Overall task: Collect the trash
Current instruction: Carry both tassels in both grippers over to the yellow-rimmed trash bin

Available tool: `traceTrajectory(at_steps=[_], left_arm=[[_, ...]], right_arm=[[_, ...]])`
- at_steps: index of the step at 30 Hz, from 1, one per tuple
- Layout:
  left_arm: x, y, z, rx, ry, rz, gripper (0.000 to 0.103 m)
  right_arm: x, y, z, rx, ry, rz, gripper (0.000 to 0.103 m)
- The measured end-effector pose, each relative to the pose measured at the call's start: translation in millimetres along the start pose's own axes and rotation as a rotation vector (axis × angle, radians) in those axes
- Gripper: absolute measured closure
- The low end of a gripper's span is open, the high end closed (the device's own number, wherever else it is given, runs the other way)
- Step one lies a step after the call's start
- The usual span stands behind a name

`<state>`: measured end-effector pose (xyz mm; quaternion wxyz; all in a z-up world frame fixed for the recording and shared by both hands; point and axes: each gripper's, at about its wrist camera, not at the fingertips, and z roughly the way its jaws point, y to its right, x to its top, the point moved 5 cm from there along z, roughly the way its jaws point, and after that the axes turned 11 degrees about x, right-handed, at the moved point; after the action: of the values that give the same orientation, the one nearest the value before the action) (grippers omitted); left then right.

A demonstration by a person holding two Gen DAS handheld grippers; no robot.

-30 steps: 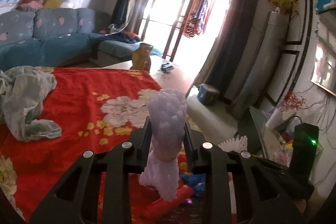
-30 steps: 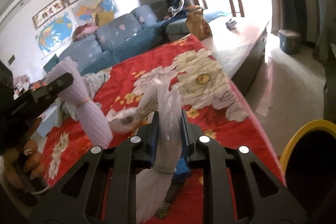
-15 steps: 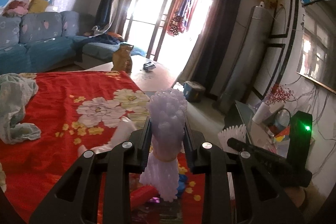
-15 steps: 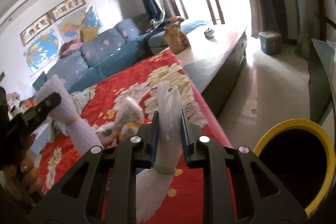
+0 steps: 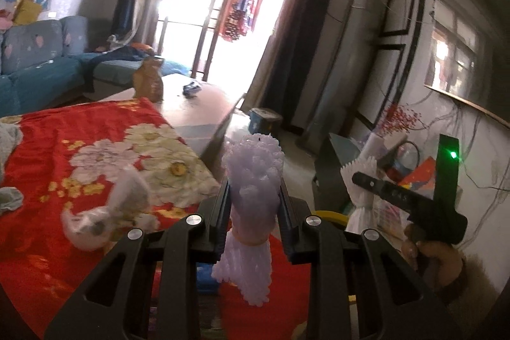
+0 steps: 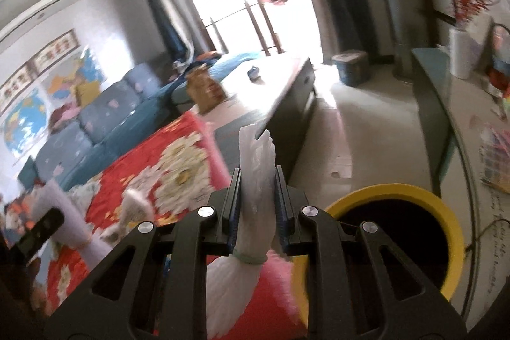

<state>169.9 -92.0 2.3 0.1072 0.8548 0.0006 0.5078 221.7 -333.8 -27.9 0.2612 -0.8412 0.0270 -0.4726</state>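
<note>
Both pieces were up but not binned. My left gripper (image 5: 253,196) was clamped on the purple net (image 5: 251,212), my right gripper (image 6: 256,206) on the white net (image 6: 251,212), each standing upright between the jaws, just beside the bin (image 6: 446,212). A wrapper (image 5: 108,212) remained on the red cloth (image 5: 47,148).

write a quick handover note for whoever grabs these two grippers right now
Left gripper: shut on a purple foam net, held over the red flowered cloth.
Right gripper: shut on a white foam net, close beside the yellow-rimmed bin but not yet over its opening.
Done: both nets picked up; nothing dropped in the bin as far as can be seen.
Left: carry each net over the bin and open the jaws. Another white wrapper lies on the cloth, likely next.
</note>
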Motion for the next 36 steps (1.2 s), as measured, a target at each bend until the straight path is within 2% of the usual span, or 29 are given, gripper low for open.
traceTrajectory(at_steps=[15, 29, 36], left_arm=[[-27.4, 89.3, 32.3, -0.157, -0.065, 0.085, 0.078], [-62.7, 150.5, 74.6, -0.247, -0.117, 0.147, 0.078], [-82.9, 165.1, 114.2, -0.265, -0.184, 0.131, 0.076]], right_arm=[[12.9, 87.5, -37.2, -0.137, 0.092, 0.126, 0.089], [-4.4, 144.4, -35.7, -0.238, 0.048, 0.164, 0.089], [-14.9, 160.6, -27.4, -0.254, 0.000, 0.177, 0.087]])
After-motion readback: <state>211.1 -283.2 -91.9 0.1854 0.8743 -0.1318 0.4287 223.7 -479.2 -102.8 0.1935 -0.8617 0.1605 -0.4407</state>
